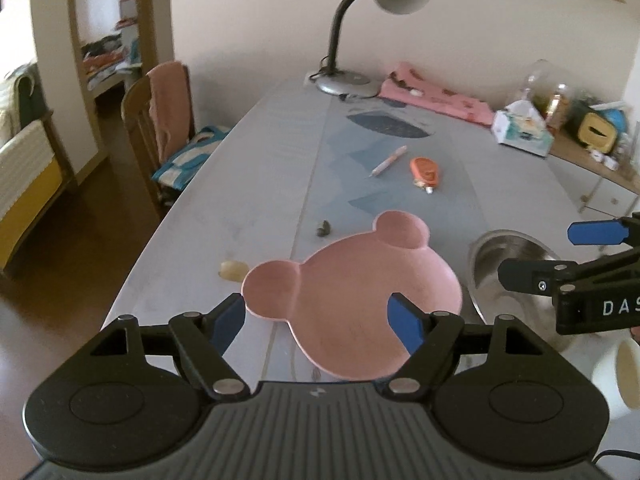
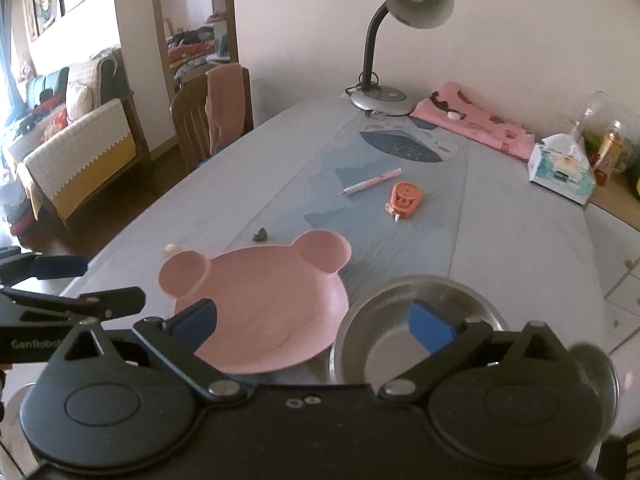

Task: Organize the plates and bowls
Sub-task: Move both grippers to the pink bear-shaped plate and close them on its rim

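Pink bear-shaped plate (image 1: 352,304) flat on the grey bench (image 1: 208,248), near its front edge, ears pointing away toward the far wall, long axis running roughly from near rim to ears, tilted a little to the left in the left wrist view. Steel bowl (image 2: 396,320) just beside the plate on its right, rims close or touching at the plate's right edge, upright and holding nothing visible. Left hand-held gripper (image 1: 320,318) low over the plate's near rim, blue fingers (image 1: 404,320) spread wide, nothing pressed between them. Right hand-held gripper (image 2: 312,326) spread at its widest, left finger over the plate, right finger over the bowl's hollow, gripping neither. Beyond the plate's ears, a small dark lump (image 1: 323,227) and a pale yellowish scrap (image 1: 232,270) at the left ear; farther back a pink pen (image 2: 370,187) and an orange correction-tape dispenser (image 2: 406,199) lying well apart from the dishes on a blue patterned mat. At the bench's far end a grey gooseneck lamp (image 2: 400,40), folded pink cloth (image 2: 472,120) and tissue box (image 2: 560,170). Rim of a cream cup (image 1: 624,376) at the right edge of the left wrist view, contents unclear. Wooden chair (image 1: 160,120) with a draped towel along the left side
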The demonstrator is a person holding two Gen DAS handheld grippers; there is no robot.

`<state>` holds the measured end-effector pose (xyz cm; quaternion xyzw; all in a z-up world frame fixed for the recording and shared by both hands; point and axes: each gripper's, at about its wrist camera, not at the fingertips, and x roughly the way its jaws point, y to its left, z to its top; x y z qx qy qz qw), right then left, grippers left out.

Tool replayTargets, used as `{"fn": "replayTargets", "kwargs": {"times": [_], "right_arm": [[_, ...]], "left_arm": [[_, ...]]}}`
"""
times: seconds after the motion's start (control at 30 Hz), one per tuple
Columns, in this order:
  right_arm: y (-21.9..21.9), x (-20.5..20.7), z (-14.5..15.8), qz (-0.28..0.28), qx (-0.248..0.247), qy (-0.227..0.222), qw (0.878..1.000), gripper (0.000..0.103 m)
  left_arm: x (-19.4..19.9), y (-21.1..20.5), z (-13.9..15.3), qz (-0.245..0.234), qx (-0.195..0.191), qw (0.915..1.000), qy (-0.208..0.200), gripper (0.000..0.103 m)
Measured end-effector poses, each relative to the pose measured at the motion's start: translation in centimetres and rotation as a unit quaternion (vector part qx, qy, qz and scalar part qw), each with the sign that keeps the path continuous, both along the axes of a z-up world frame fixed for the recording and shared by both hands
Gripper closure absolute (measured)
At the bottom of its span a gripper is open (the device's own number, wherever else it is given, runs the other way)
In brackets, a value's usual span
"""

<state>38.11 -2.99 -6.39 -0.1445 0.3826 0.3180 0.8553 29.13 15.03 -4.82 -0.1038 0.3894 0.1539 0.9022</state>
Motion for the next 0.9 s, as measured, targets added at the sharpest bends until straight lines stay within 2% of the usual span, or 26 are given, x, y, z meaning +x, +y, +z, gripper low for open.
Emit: {"fn": "replayTargets", "kwargs": {"times": [0.33, 0.67, 0.77, 0.9], "right_arm": [[2.6, 5.7, -4.4, 0.021, -0.039, 0.033, 0.998, 0.002], [4.7, 8.9, -7.5, 0.03, -0.067, 0.063, 0.995, 0.007], [4.9, 10.0, -7.9, 0.027, -0.064, 0.077, 0.995, 0.011], [4.9, 11.1, -8.6, 0.023, -0.062, 0.1, 0.993, 0.024]], "left_arm": [[3.4, 0.8, -4.3, 0.052, -0.011, 0.9972, 0.053, 0.025], [5.5, 1.6, -7.5, 0.071, -0.029, 0.9921, 0.099, 0.025], [5.8, 1.8, -8.1, 0.075, -0.041, 0.9908, 0.105, 0.025], [6.1, 1.8, -8.8, 0.068, -0.05, 0.9898, 0.115, 0.026]]}}
